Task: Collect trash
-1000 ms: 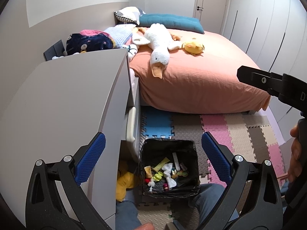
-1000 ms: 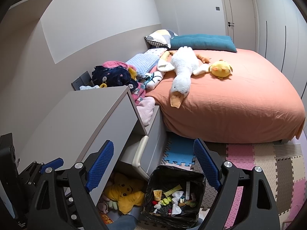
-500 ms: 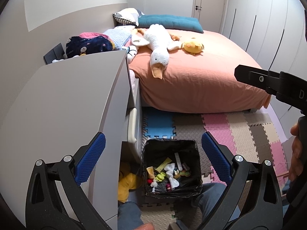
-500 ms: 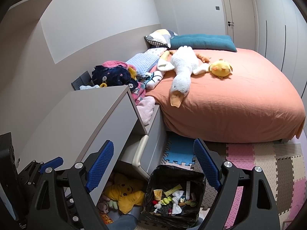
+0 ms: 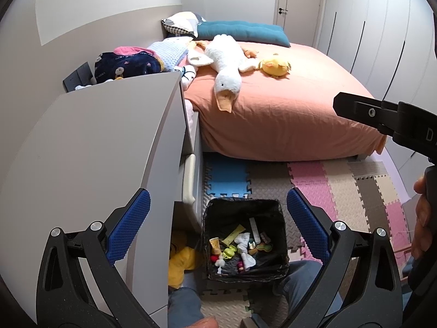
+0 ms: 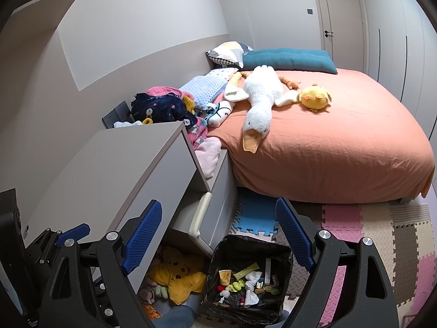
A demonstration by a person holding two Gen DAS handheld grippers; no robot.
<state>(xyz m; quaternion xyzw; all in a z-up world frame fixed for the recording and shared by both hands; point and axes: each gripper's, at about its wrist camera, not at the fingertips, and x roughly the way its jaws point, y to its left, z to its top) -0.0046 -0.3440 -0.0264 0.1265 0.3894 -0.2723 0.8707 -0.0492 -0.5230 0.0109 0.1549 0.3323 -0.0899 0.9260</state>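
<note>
you hold both grippers above the black-lined trash bin, and neither carries anything: the left gripper has its blue pads spread wide with only air between them, and the right gripper stands just as wide and empty. the bin sits on the floor at about 6 o'clock in both wrist views, just in front of your knees, and it already holds a small heap of trash: a yellow wrapper, crumpled white tissues, a little cup, a white stick and some small coloured bits. judging from that, most of the collecting looks done; the grey desk top at 9 o'clock is bare, and no loose litter shows on the foam puzzle mat at 3 to 4 o'clock. what may be left is under the desk, where a yellow star plush and a few small things lie at 7 o'clock in the right view; whether any of that counts as trash you cannot tell from here. the room is a bedroom: a bed with an orange sheet fills 12 to 2 o'clock, with a white goose plush, a yellow chick plush, a teal pillow and piled blankets by the wall, and a closed door behind.
</note>
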